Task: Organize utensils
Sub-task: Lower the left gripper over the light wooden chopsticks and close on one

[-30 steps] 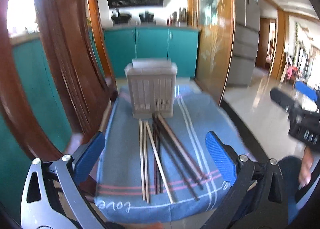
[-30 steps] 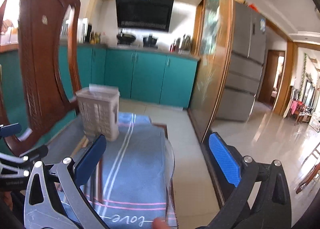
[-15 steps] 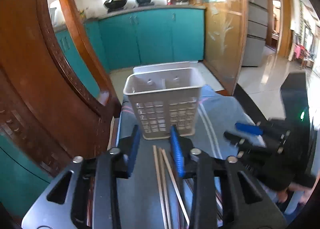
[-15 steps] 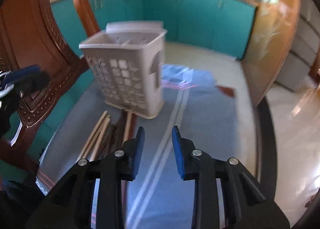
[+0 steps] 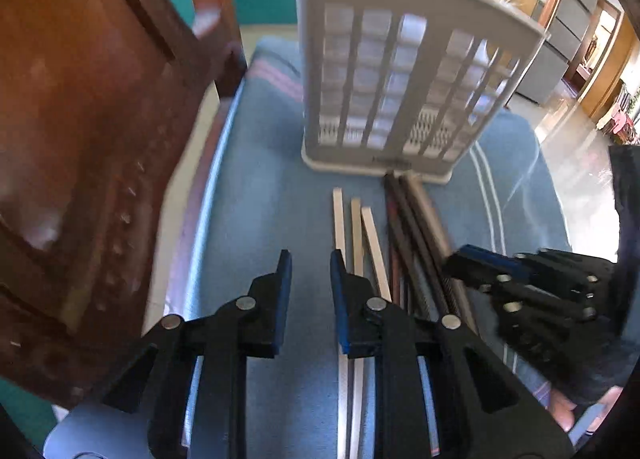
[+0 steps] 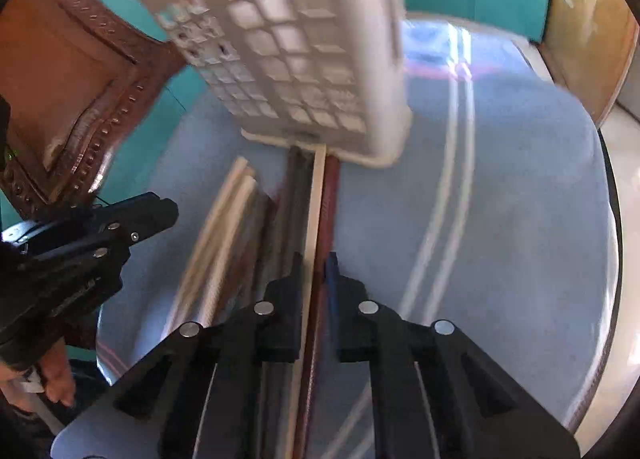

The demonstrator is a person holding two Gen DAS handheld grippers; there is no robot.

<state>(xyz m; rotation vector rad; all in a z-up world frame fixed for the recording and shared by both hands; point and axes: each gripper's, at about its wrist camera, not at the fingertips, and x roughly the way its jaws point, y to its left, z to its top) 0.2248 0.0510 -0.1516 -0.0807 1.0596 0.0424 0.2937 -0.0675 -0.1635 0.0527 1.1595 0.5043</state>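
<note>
Bright daylight enters from the upper right of the left wrist view, with white glare on the glossy pale floor. Fisheye bending curves both frames' edges; corners go black. Motion blur smears the white slatted plastic basket and the blue striped cloth.

Both tongs were matte black plastic. The left tongs had blue pads on flat, angular fingers, with round silver screw heads at the pivots. The right tongs matched them: black frame, silver screws.
</note>
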